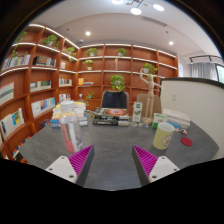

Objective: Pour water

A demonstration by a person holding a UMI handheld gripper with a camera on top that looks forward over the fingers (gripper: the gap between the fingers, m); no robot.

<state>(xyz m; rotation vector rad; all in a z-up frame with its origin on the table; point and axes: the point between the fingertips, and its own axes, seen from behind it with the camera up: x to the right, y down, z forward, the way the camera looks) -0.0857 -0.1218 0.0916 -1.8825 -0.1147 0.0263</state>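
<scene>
Tongs (111,163) released, empty, held back from the surface (110,150) for approach; yellow cup (163,136) and pink cup (70,135) stand ahead.

My gripper (109,163) hangs level, both fingers spread wide apart, purple pads (82,160) facing inward, gripping nothing.

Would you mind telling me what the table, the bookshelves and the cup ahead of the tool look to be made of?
The table looks like a matte grey laminate, flat with no visible grain. The bookshelves appear to be reddish-brown wood or wood veneer. The cup, just beyond the open tool, seems pale translucent plastic, though glass cannot be ruled out.
</scene>
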